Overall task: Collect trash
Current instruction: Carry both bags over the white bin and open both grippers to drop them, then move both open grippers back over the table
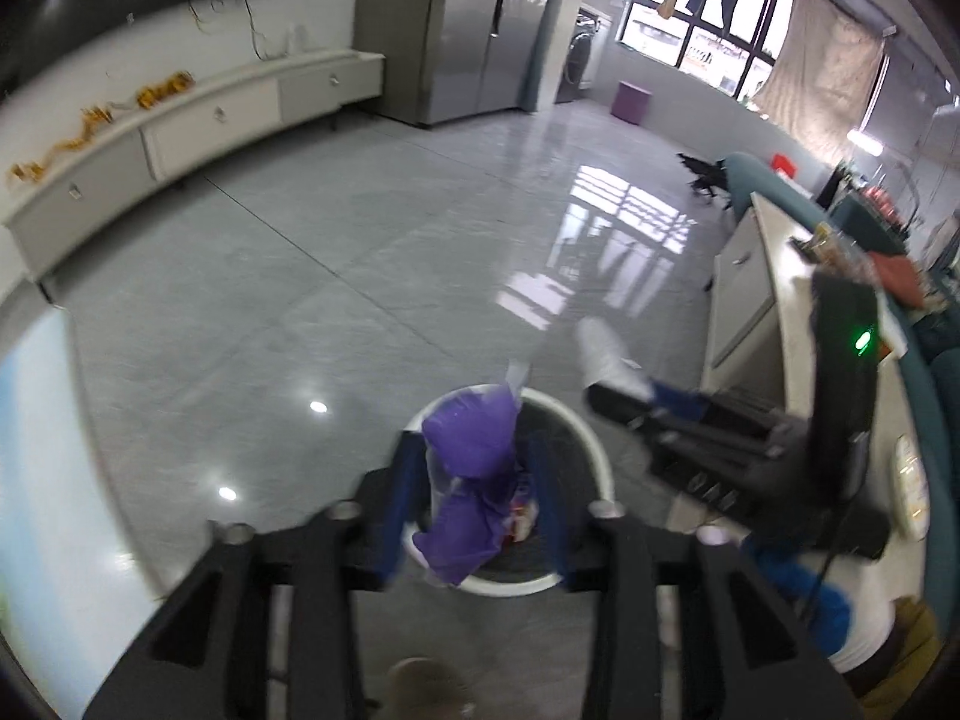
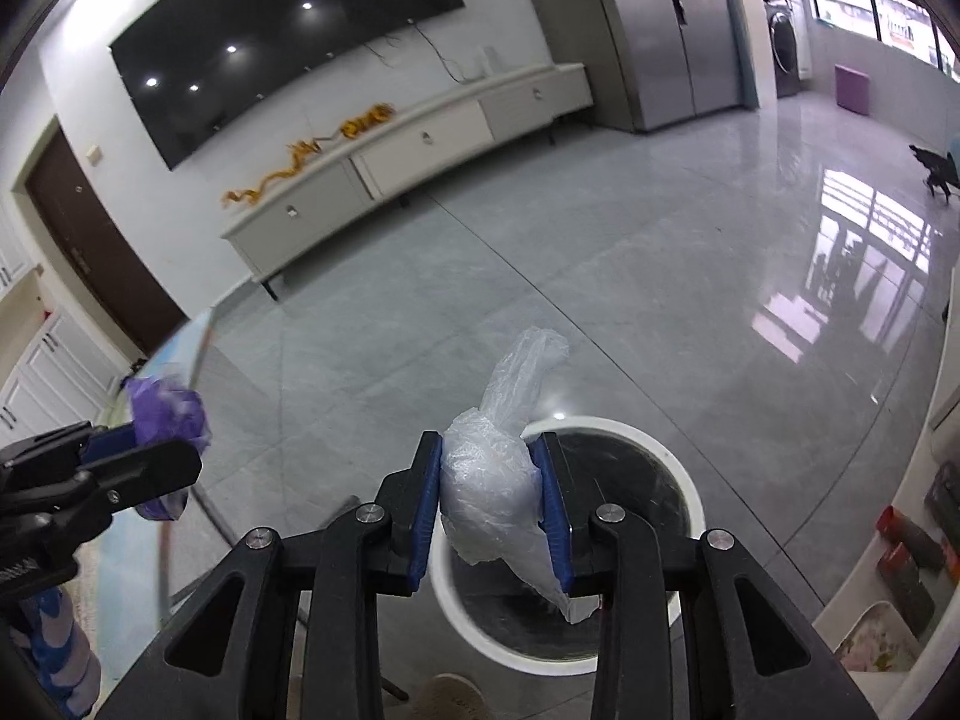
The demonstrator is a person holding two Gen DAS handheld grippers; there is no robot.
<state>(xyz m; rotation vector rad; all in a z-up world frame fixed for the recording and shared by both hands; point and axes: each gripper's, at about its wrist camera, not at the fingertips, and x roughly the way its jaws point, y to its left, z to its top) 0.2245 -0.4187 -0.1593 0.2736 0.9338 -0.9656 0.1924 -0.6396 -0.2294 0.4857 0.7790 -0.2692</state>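
Note:
My left gripper (image 1: 474, 468) is shut on a crumpled purple plastic bag (image 1: 471, 474) and holds it over the white round trash bin (image 1: 585, 438) on the floor. My right gripper (image 2: 489, 498) is shut on a crumpled clear plastic bag (image 2: 495, 474) above the same bin (image 2: 678, 468), which has a dark liner. In the right wrist view the left gripper (image 2: 150, 450) shows at the left with the purple bag (image 2: 168, 408). In the left wrist view the right gripper (image 1: 624, 390) shows at the right with the clear bag (image 1: 606, 354).
A glossy grey tiled floor (image 1: 372, 276) spreads ahead. A low white TV cabinet (image 2: 420, 144) runs along the wall under a black screen (image 2: 282, 30). A steel fridge (image 1: 474, 24) stands at the back. A white counter (image 1: 774, 276) with clutter is at the right. A glass table edge (image 2: 198, 360) is at the left.

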